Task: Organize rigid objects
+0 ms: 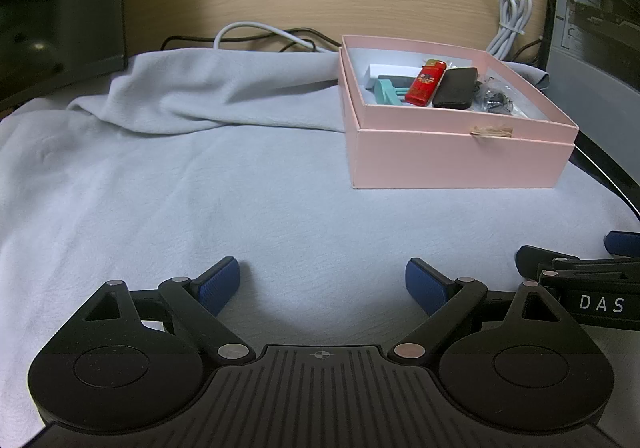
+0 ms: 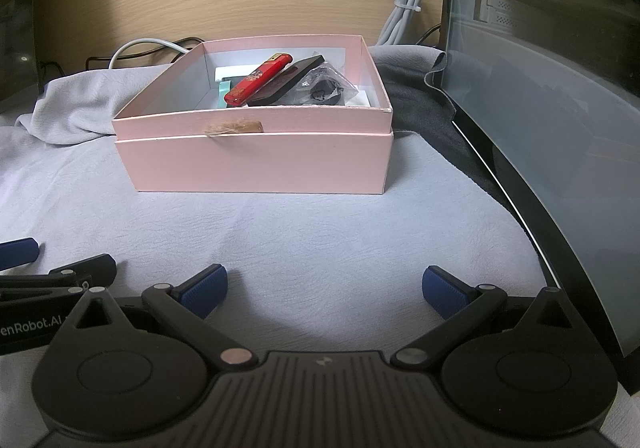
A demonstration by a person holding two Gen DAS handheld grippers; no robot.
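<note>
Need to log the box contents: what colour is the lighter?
Red with a gold top, lighter lying in the pink box; clearest in the left wrist view.

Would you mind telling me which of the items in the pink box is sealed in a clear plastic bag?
The small black parts at the right end of the pink box; the red lighter and the flat black case beside them lie bare.

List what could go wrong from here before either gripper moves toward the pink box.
1. The red lighter lies tilted on top of other items in the pink box; a grasp could make it slide or shift its neighbours.
2. The grey cloth is wrinkled and loose, so a low finger might snag it and drag the box.
3. The left gripper and right gripper, both open, sit close together and could collide.
</note>
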